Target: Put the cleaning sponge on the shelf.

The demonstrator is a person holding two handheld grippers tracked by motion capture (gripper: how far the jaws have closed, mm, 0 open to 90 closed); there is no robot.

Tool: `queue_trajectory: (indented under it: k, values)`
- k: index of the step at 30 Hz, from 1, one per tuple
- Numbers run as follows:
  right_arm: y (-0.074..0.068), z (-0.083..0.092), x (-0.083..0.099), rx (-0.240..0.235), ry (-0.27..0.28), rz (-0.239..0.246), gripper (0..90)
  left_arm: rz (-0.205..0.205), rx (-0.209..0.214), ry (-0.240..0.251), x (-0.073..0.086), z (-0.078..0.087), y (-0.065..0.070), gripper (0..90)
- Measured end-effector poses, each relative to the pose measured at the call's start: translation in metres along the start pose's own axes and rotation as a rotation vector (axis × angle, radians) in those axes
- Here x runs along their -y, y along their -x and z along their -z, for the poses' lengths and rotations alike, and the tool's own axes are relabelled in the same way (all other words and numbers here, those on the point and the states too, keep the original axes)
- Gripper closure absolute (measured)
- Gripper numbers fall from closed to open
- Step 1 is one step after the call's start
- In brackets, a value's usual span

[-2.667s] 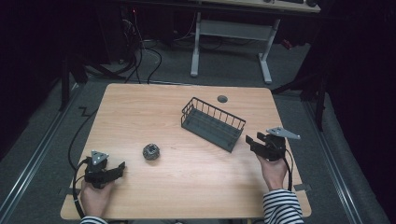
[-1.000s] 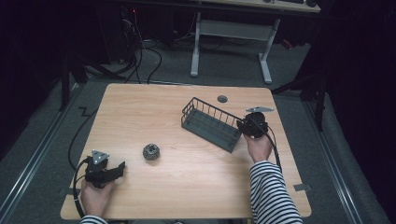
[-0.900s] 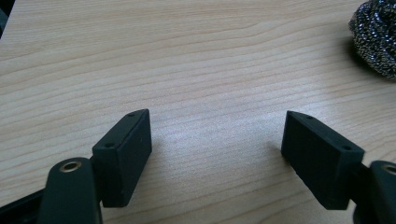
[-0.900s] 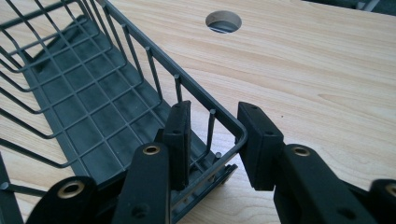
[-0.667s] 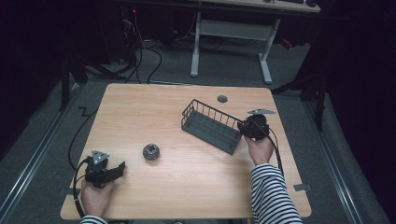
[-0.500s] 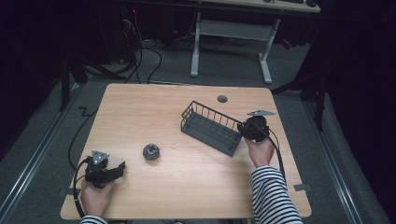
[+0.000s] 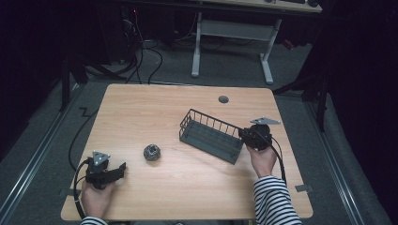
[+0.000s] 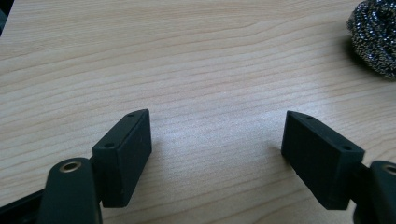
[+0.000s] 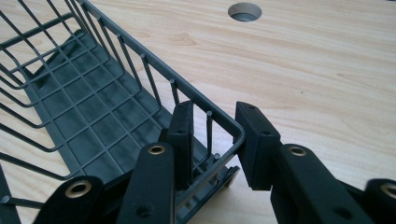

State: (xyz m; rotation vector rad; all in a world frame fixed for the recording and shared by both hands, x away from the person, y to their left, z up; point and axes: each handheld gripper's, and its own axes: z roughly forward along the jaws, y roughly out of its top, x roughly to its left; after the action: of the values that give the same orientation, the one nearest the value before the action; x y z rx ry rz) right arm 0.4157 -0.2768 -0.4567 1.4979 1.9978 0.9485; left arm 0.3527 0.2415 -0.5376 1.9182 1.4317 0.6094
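A dark wire basket (image 7: pixel 211 138) lies empty on the wooden table, right of the middle. My right gripper (image 7: pixel 243 135) grips its right end. In the right gripper view the jaws (image 9: pixel 212 114) have just been closing and now pinch the basket's (image 9: pixel 93 107) corner wires, one pad inside and one outside the rim. A steel-wool scourer (image 7: pixel 151 152) sits left of the basket. At the near left my left gripper (image 7: pixel 121 168) rests low over the table, open, with nothing between its fingers (image 8: pixel 217 126). The scourer (image 8: pixel 376 37) lies beyond its right jaw.
A round cable hole (image 7: pixel 223 99) is in the table behind the basket, also seen as the hole (image 9: pixel 244 10) in the right gripper view. Black cables trail off the table's left edge. A desk frame stands on the floor beyond the table.
My right gripper reached the basket's right end, closed on its corner, and has drawn that end a little toward the near edge. The left gripper and the scourer have not moved.
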Motion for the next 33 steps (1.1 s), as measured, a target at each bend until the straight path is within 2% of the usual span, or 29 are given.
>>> queue_trajectory:
  k: [12,22,26,28,30,33]
  values:
    - [-0.007,0.022,0.020,-0.006,0.006,0.006,68.8,0.000,0.000,0.002,0.000,-0.001,0.000,24.8]
    - [-0.017,0.040,0.040,-0.035,0.041,-0.013,68.6,0.001,-0.001,0.002,0.000,-0.001,0.000,24.8]
    - [-0.018,0.044,0.047,-0.053,0.065,-0.005,68.1,0.002,-0.002,0.002,-0.001,-0.001,0.000,24.9]
    - [-0.018,0.042,0.049,-0.068,0.048,-0.002,63.5,0.002,-0.003,0.003,-0.001,-0.001,0.000,24.9]
    - [-0.020,0.043,0.050,-0.057,0.045,0.001,57.0,0.002,-0.003,0.002,-0.001,-0.001,0.000,24.9]
    - [-0.019,0.049,0.052,-0.055,0.078,-0.009,50.2,0.002,-0.002,0.002,-0.001,-0.001,0.000,24.9]
